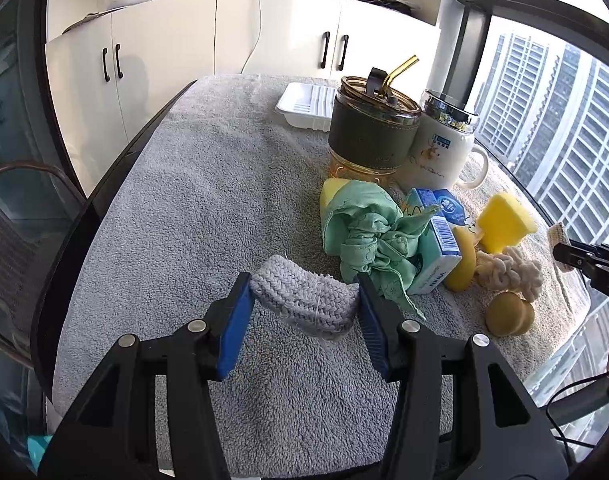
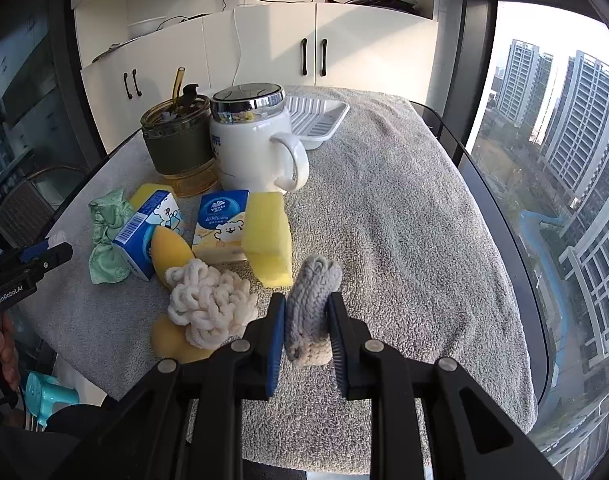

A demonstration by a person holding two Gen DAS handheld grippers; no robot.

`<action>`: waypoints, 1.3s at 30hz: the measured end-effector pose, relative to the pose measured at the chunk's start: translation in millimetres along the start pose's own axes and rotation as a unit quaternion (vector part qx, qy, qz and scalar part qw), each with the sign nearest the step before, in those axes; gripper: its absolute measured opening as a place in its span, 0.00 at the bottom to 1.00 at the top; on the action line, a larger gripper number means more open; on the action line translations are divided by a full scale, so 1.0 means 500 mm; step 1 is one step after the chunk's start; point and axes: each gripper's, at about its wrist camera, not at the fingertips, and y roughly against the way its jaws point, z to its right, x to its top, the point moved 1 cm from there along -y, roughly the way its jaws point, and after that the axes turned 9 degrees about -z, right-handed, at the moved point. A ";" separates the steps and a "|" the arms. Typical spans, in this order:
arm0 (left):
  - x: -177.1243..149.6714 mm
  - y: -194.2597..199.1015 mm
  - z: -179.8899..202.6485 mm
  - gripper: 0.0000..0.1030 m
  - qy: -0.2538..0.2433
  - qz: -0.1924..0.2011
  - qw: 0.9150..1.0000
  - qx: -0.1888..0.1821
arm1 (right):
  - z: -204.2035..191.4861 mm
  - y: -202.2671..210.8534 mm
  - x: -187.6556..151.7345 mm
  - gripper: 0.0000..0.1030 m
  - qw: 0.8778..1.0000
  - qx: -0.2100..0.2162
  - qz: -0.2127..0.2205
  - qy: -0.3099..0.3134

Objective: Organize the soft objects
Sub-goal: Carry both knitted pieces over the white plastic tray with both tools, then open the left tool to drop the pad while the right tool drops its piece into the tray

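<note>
Here, left gripper (image 1: 304,292) clamped on a grey knitted piece (image 1: 304,300) low in the frame's centre, right gripper (image 2: 306,320) clamped on a grey-and-cream knitted piece (image 2: 310,316) at lower centre, both above the grey towel (image 2: 404,220), green cloth (image 1: 368,236) right of centre.

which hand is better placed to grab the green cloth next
Left. The green cloth lies just past the left gripper, but both grippers are full, each clamping a grey knit piece.

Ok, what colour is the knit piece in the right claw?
Knit piece: grey, cream at its lower end. Best seen in the right wrist view.
</note>
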 end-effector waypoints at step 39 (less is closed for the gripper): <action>0.625 -0.403 0.024 0.47 -0.139 -0.050 0.987 -0.056 | 0.063 -0.379 0.626 0.23 0.979 0.075 -0.075 0.172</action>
